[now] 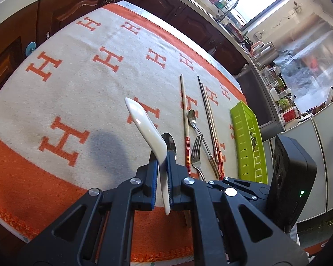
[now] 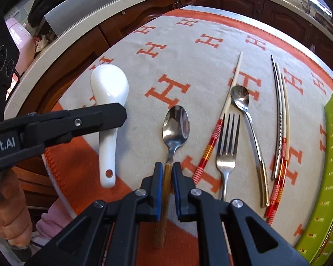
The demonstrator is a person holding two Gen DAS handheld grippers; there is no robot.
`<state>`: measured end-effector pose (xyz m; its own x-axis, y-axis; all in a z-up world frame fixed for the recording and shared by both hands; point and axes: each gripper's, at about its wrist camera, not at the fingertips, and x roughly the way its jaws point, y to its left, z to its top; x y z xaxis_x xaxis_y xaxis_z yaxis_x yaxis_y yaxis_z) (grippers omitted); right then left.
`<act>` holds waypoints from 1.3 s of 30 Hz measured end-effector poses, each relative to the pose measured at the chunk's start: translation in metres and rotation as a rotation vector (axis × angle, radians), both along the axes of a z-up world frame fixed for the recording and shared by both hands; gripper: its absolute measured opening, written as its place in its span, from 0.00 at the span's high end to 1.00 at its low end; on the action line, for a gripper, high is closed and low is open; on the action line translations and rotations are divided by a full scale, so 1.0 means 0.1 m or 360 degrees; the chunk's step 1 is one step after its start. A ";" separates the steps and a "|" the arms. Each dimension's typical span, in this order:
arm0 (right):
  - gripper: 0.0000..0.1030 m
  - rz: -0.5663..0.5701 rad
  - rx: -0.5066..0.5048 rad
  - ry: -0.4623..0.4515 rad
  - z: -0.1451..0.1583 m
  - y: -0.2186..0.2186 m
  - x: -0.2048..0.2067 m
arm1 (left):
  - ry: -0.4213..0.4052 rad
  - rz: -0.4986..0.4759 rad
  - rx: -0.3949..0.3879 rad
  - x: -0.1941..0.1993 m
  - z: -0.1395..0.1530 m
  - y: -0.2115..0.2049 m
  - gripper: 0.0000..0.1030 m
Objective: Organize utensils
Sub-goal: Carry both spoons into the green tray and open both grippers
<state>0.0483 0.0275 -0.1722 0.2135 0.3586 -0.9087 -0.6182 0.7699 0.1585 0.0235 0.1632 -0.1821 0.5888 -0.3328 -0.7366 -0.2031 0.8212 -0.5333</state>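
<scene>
My left gripper (image 1: 163, 158) is shut on a white ceramic spoon (image 1: 142, 119) and holds it in the air above the cloth. In the right wrist view, that left gripper (image 2: 119, 117) clamps the ceramic spoon (image 2: 110, 88) at its neck. My right gripper (image 2: 167, 170) is shut on the gold handle of a large metal spoon (image 2: 175, 124), whose bowl lies on the cloth. A fork (image 2: 227, 150), a small metal spoon (image 2: 240, 97) and chopsticks (image 2: 233, 82) lie to the right. The green slotted tray (image 1: 248, 137) stands at the right edge.
An orange and cream tablecloth (image 1: 77, 88) with H marks covers the table. More chopsticks (image 2: 282, 110) lie by the green tray (image 2: 330, 155). Dark wooden cabinets (image 1: 73, 11) run behind. A person's hand (image 2: 11, 217) grips the left tool's handle at lower left.
</scene>
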 end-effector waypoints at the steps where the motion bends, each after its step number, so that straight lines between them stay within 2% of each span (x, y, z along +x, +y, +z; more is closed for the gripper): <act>1: 0.91 -0.0001 -0.0005 -0.0017 0.00 0.01 0.00 | 0.0001 0.0003 -0.0001 0.00 0.00 0.00 0.95; 6: 0.94 -0.0011 -0.0041 -0.0060 0.01 0.04 -0.02 | 0.0001 0.0010 -0.0001 -0.01 0.01 0.01 0.95; 10: 0.94 -0.0075 0.0032 -0.0021 0.06 -0.08 0.00 | -0.0013 -0.0002 0.0013 0.00 0.06 -0.01 0.95; 15: 0.94 -0.0215 0.0173 -0.0008 0.26 -0.42 0.02 | -0.0033 -0.0046 0.0032 0.04 0.19 -0.10 0.95; 19: 0.94 -0.0360 0.0261 -0.0027 0.46 -0.83 0.03 | -0.0060 -0.0145 0.0052 0.12 0.35 -0.32 0.95; 25: 0.94 -0.0637 0.0348 -0.0085 0.70 -1.60 0.06 | -0.0110 -0.0389 0.0059 0.36 0.64 -0.96 0.95; 31: 0.94 -0.0934 0.0316 -0.0158 0.78 -2.30 0.09 | -0.0088 -0.0687 0.0072 0.63 0.79 -1.86 0.95; 35: 0.94 -0.1072 0.0302 -0.0142 0.71 -2.66 0.16 | -0.0025 -0.0827 0.0114 0.79 0.74 -2.38 0.95; 39: 0.94 -0.1106 0.0270 -0.0133 0.61 -2.77 0.22 | 0.0040 -0.0920 0.0156 0.92 0.63 -2.79 0.95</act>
<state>0.0701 -0.2498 -0.1112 0.5102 0.2492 -0.8232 -0.0094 0.9587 0.2844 0.1157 -0.1161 -0.1193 0.3137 -0.5241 -0.7918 0.2808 0.8478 -0.4499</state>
